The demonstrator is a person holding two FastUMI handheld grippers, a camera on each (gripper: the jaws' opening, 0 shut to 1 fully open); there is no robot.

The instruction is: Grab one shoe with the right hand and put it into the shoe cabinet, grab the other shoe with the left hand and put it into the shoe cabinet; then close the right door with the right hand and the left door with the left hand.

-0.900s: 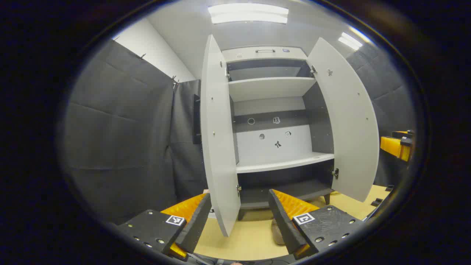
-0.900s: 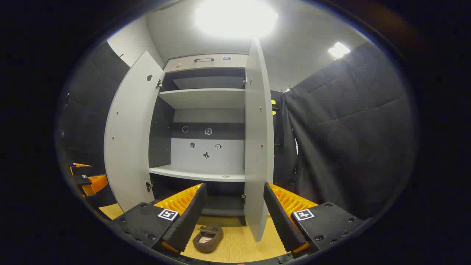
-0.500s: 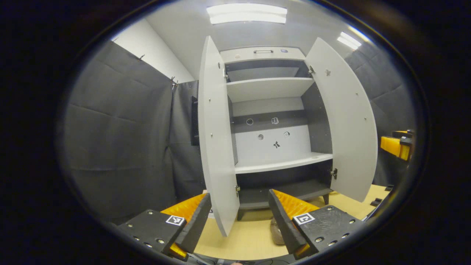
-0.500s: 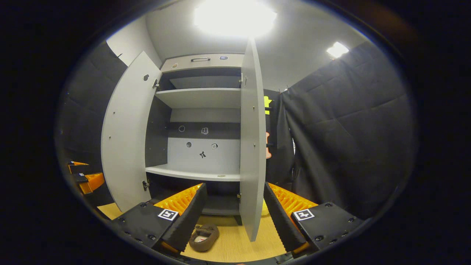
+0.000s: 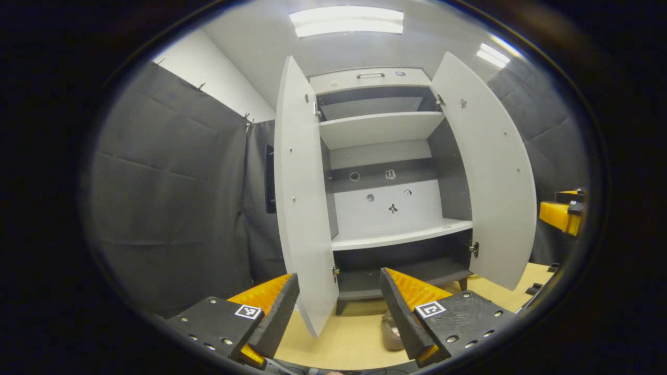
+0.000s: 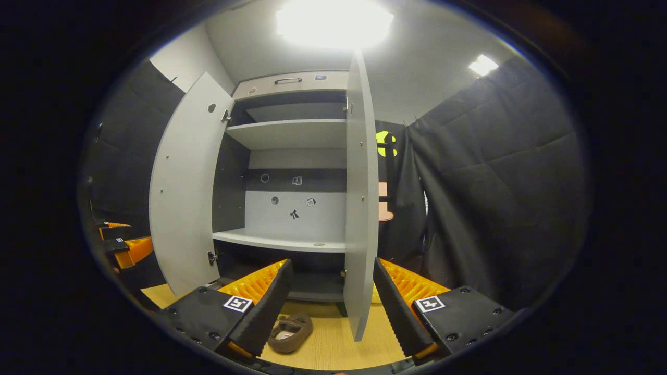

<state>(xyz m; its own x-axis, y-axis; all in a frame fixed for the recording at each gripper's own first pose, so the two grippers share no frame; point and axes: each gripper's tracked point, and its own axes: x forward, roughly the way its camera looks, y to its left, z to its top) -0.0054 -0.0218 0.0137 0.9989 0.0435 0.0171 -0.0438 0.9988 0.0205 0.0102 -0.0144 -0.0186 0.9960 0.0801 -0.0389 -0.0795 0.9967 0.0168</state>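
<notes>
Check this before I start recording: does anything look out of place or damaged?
Nothing looks damaged. The cabinet stands with both doors open and its shelves bare. A brown shoe lies on the floor in front; both grippers hang open.

One cabinet [image 5: 385, 151], two doors [image 5: 305, 208], one shoe [image 6: 290, 332].

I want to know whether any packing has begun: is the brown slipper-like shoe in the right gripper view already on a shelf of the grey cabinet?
No: the brown slipper-like shoe lies on the wooden floor in front of the open grey cabinet.
</notes>
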